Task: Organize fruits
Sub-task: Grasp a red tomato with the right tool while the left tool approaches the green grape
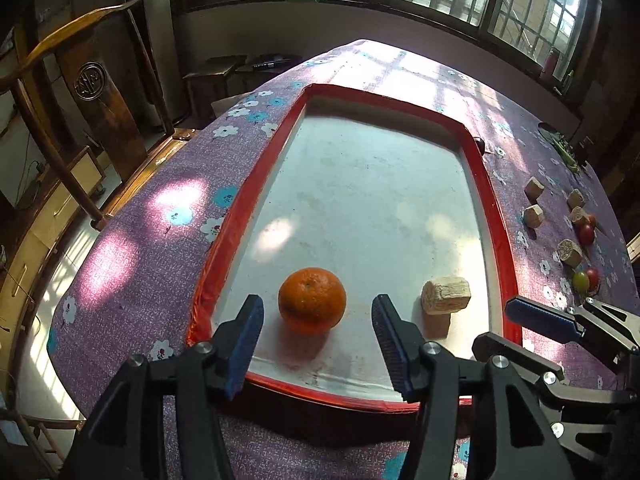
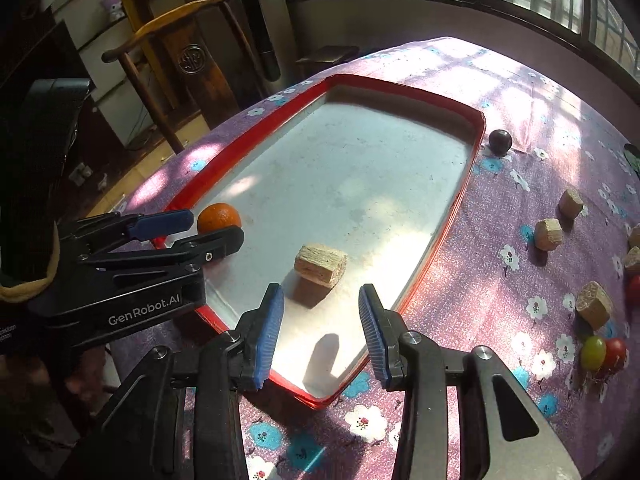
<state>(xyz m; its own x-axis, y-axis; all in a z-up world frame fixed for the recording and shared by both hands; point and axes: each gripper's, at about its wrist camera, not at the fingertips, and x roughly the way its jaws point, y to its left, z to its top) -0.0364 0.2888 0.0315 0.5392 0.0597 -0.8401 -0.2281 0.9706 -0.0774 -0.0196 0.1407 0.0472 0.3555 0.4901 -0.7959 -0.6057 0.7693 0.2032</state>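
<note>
An orange [image 1: 312,301] lies in the red-rimmed white tray [image 1: 496,216], near its front left. My left gripper [image 1: 318,344] is open, its fingers either side of the orange and just short of it. A tan block [image 1: 445,295] stands in the tray to the right. My right gripper [image 2: 322,332] is open and empty over the tray's [image 2: 452,216] near corner, just behind the block [image 2: 320,265]. The orange [image 2: 218,218] and left gripper [image 2: 200,228] show at the left of the right wrist view.
Several tan blocks [image 2: 548,234] lie on the purple flowered cloth right of the tray, with red and green small fruits [image 2: 600,352] and a dark plum [image 2: 500,142]. A wooden chair [image 1: 92,92] stands left of the table. Windows are behind.
</note>
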